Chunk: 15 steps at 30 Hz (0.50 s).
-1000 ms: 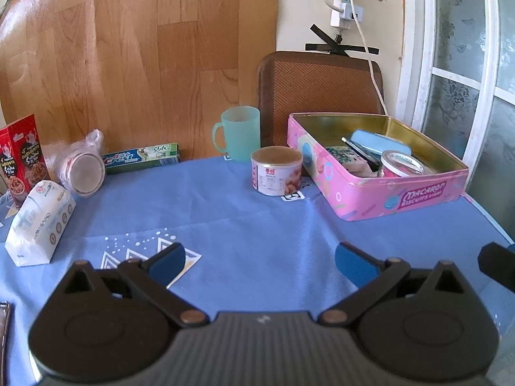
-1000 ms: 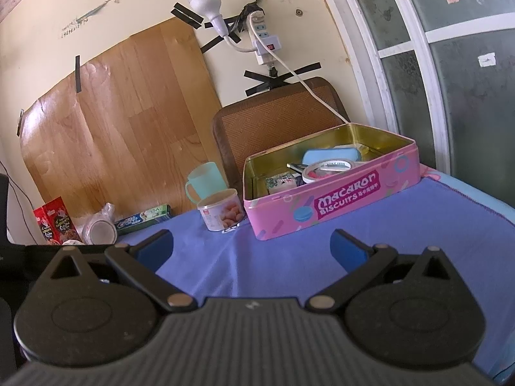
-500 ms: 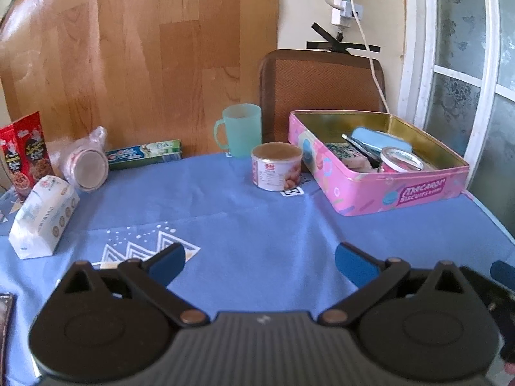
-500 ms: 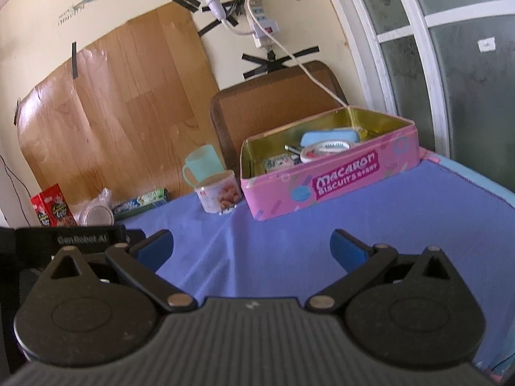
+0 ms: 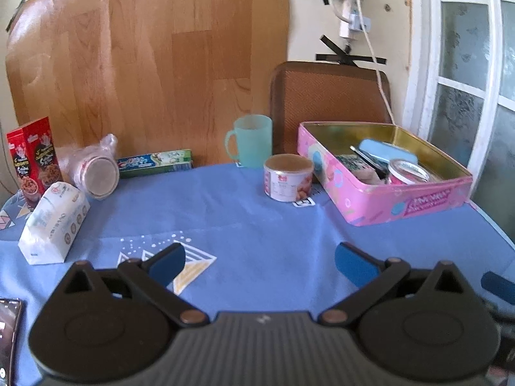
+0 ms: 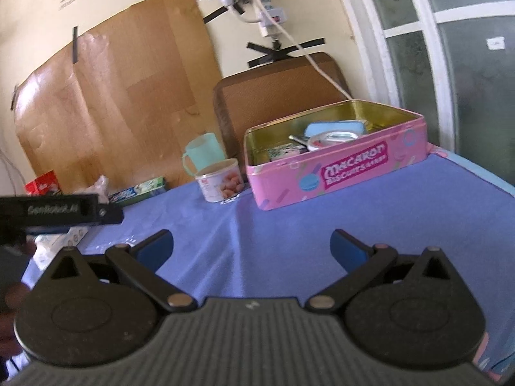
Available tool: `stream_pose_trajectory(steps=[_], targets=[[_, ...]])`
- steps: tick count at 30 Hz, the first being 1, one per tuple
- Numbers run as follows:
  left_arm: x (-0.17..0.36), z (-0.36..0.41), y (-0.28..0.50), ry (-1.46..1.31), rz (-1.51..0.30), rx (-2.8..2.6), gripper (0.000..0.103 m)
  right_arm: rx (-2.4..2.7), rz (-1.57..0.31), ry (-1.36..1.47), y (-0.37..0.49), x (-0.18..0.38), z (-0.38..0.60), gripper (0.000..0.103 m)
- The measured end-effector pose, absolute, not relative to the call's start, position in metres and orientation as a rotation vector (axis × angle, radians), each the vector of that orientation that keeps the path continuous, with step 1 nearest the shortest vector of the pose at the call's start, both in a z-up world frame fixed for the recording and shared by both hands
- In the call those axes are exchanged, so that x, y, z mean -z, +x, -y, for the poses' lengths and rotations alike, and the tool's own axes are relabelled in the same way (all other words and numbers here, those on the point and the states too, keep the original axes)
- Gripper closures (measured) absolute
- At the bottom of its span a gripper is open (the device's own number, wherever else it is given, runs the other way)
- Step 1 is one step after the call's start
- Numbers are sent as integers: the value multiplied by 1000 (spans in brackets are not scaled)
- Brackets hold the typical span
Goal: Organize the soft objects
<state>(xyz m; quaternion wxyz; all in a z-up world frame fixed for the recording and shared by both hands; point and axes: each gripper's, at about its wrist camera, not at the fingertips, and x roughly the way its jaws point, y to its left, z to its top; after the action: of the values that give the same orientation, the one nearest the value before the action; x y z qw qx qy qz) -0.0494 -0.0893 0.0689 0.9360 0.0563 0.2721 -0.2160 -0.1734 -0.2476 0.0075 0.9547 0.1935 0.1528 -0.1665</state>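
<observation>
A pink macaron tin (image 5: 402, 207) (image 6: 341, 173) stands open at the right of the blue cloth, holding a blue case (image 5: 388, 151), a round lidded tub (image 5: 407, 172) and a small packet. A white soft pack (image 5: 53, 222) lies at the left. A bagged cup (image 5: 96, 172) lies on its side behind it. My left gripper (image 5: 259, 262) is open and empty above the cloth's front. My right gripper (image 6: 251, 247) is open and empty, in front of the tin.
A small can (image 5: 288, 177) (image 6: 220, 185), a green mug (image 5: 251, 141), a toothpaste box (image 5: 154, 162) and a red snack box (image 5: 32, 157) stand along the back. A brown chair back (image 5: 328, 96) is behind the table. The left gripper's body (image 6: 48, 214) shows at left.
Both grippers have drawn back and risen slightly, so the table objects look a little farther off. The left gripper's body has come into the right wrist view. Both stay open.
</observation>
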Motion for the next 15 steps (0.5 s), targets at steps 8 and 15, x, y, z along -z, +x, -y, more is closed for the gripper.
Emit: stream_pose_trajectory(steps=[8, 15], targets=[[-63, 101, -65, 140, -580, 479, 0, 342, -279, 430, -186, -11, 251, 0], [-57, 110, -66, 161, -595, 488, 0, 327, -298, 417, -183, -7, 253, 0]])
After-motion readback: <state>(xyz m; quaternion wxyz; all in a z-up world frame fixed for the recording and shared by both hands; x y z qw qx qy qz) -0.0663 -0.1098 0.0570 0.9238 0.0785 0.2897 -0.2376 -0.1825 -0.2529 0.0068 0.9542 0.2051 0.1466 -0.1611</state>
